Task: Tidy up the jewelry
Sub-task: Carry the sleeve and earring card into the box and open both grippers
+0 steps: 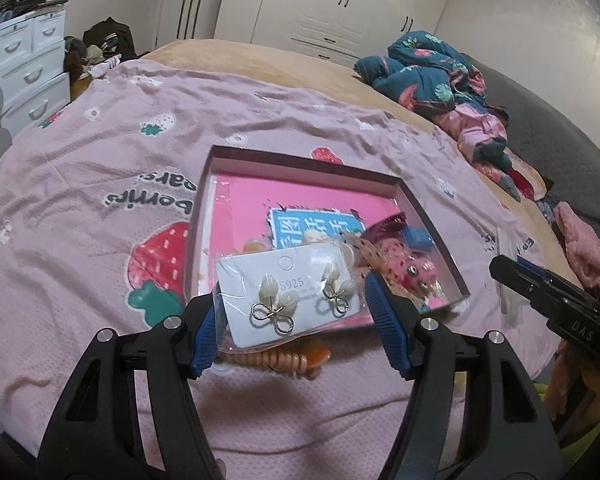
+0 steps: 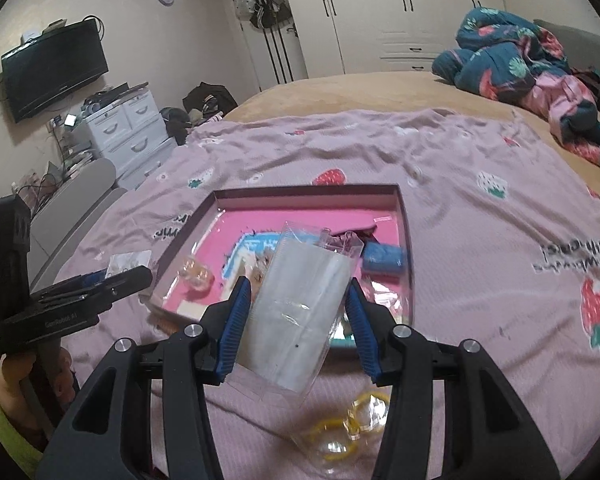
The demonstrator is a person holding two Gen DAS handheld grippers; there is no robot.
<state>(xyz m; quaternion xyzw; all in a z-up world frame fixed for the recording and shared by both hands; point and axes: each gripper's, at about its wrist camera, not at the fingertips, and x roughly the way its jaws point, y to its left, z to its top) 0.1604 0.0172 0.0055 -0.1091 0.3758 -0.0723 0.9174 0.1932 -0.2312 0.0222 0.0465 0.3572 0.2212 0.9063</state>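
Note:
My left gripper (image 1: 294, 306) is shut on a white earring card (image 1: 288, 304) in a clear sleeve, with two shell-petal earrings, held over the near edge of the pink-lined box (image 1: 300, 168). My right gripper (image 2: 298, 312) is shut on a clear plastic packet (image 2: 300, 312) with a white insert, held over the box's (image 2: 308, 194) near edge. The box holds a blue-and-white card (image 1: 316, 226), a pink dotted hair piece (image 1: 404, 264), a blue item (image 2: 384, 260) and a clear packet (image 2: 196, 272). Each gripper shows at the edge of the other's view, the right (image 1: 540, 296) and the left (image 2: 80, 300).
The box lies on a pink strawberry-print blanket (image 1: 100, 160) on a bed. An orange hair claw (image 1: 284, 360) lies in front of the box. Yellow rings in a clear bag (image 2: 348, 428) lie near me. A quilt pile (image 2: 520, 68) lies far right. White drawers (image 2: 128, 128) stand left.

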